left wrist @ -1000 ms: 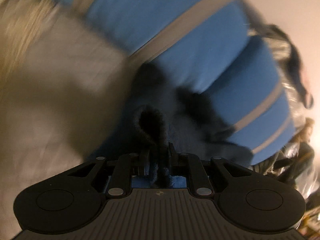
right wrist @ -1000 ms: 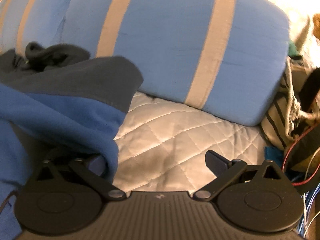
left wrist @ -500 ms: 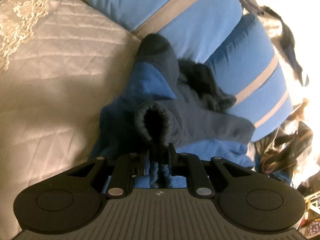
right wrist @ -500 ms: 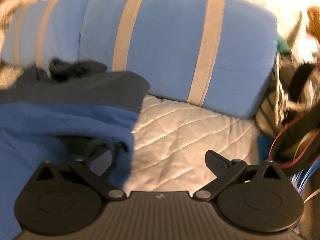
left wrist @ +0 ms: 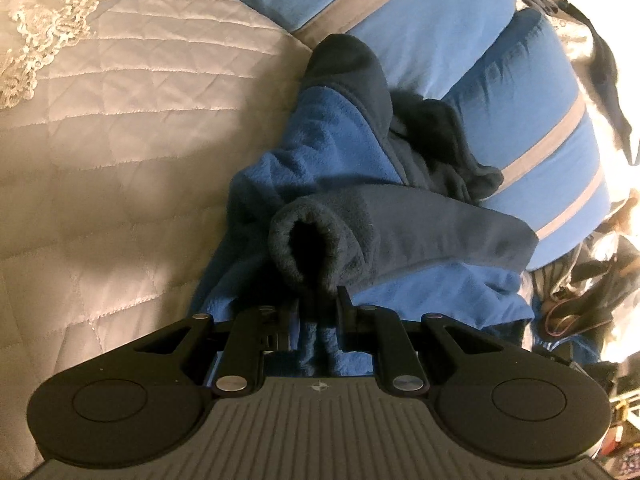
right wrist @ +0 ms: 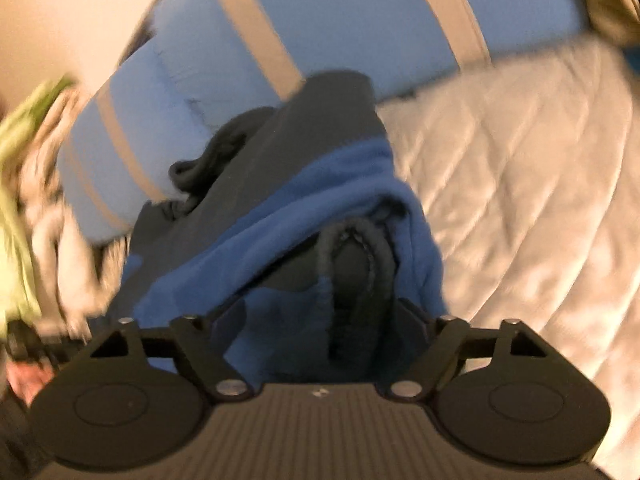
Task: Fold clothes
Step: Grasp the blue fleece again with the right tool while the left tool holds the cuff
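A blue fleece garment [left wrist: 320,152] with dark navy trim lies bunched on the quilted bed, against striped blue pillows. My left gripper [left wrist: 318,300] is shut on its fabric just below a dark rolled cuff [left wrist: 308,244]. In the right wrist view, which is blurred, the same garment [right wrist: 304,216] fills the middle. My right gripper [right wrist: 316,316] stands open, its fingers spread either side of a dark cuff [right wrist: 356,264]. Fleece covers the left fingertip.
Striped blue pillows [left wrist: 420,20] [right wrist: 360,20] lie behind the garment. The beige quilted bedspread [left wrist: 120,140] [right wrist: 520,160] spreads to either side. Clutter of bags and cords [left wrist: 580,280] sits at the bed's edge, and green and pale fabric [right wrist: 24,160] lies at the left.
My left gripper kept its hold and pulled the sleeve back off the pillows. My right gripper swung left over the garment, so a cuff now lies between its open fingers.
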Demonstrator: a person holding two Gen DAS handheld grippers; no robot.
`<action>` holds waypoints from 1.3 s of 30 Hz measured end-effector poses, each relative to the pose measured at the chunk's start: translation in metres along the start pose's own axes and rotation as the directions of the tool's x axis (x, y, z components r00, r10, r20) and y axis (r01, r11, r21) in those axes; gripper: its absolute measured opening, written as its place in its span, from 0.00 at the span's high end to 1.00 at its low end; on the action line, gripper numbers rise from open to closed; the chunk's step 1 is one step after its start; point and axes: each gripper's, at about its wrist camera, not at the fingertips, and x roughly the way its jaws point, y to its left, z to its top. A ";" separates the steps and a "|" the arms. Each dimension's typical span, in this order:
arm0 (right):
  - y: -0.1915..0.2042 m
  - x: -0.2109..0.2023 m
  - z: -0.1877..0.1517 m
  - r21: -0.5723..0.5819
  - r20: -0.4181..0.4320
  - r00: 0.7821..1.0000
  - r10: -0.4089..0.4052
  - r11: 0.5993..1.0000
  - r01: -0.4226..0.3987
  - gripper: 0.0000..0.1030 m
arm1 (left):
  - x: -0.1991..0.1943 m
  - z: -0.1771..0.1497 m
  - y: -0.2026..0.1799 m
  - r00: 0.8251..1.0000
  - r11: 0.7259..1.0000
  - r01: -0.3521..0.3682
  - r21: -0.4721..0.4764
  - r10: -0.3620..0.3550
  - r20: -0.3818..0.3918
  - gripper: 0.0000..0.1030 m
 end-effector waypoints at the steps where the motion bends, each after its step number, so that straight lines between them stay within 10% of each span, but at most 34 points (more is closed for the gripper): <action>1: -0.004 0.005 -0.001 0.050 -0.002 1.000 -0.007 0.999 0.007 0.28 | 0.000 0.000 0.000 1.000 1.000 0.000 -0.006 0.000 -0.001 0.84; 11: -0.031 0.030 -0.014 0.363 0.054 0.997 0.056 0.929 -0.072 0.39 | 0.001 -0.007 0.013 0.999 0.996 0.048 -0.080 -0.047 0.025 0.83; 13: -0.031 0.030 -0.017 0.365 0.044 0.998 0.051 0.929 -0.063 0.88 | 0.001 -0.006 0.018 0.998 0.992 0.065 -0.105 -0.063 0.024 0.83; 32: -0.017 0.002 -0.029 0.319 0.120 0.991 -0.061 0.948 0.019 0.88 | 0.005 -0.016 0.024 0.997 0.992 0.055 -0.112 -0.060 -0.046 0.83; 39: -0.018 0.002 -0.028 0.309 0.130 0.990 -0.062 0.951 0.019 0.88 | -0.003 -0.011 0.015 0.999 0.998 0.003 -0.059 0.000 0.051 0.84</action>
